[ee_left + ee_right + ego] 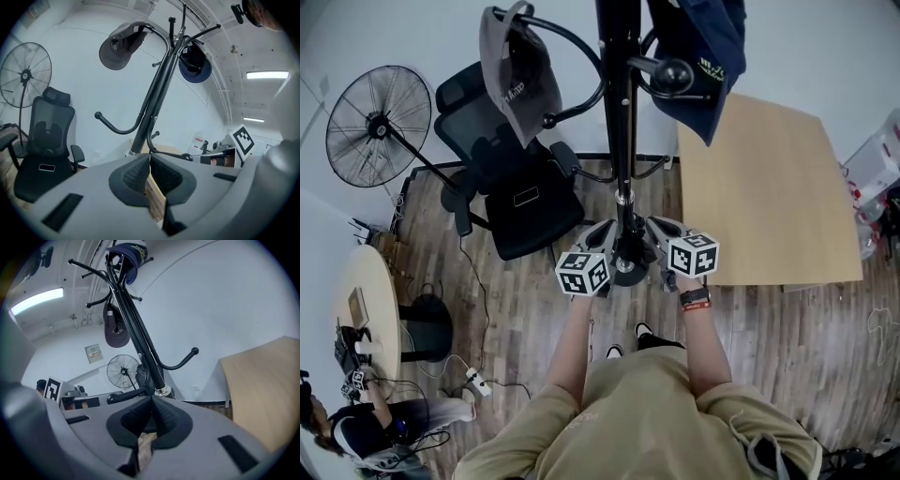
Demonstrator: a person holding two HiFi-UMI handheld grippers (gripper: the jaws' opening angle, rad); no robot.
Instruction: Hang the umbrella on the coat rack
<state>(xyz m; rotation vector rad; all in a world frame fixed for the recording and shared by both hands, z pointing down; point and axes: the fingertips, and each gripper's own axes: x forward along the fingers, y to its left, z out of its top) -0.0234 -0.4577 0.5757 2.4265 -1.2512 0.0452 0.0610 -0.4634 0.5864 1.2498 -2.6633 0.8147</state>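
No umbrella shows in any view. The black coat rack [622,131] stands right in front of me, with curved hooks along its pole. A grey cap [517,80] hangs on its left hook and a navy cap [703,52] on its right. My left gripper [602,234] is shut and holds nothing, just left of the pole's foot. My right gripper [664,228] is shut and empty too, just right of it. In the left gripper view the shut left gripper [150,157] points up at the rack [154,98]. The right gripper view shows the right gripper [151,399] shut below the pole [136,329].
A black office chair [511,178] stands left of the rack and a standing fan [380,127] further left. A light wooden table [764,187] is on the right. A round table [380,309] with clutter and a seated person are at the lower left.
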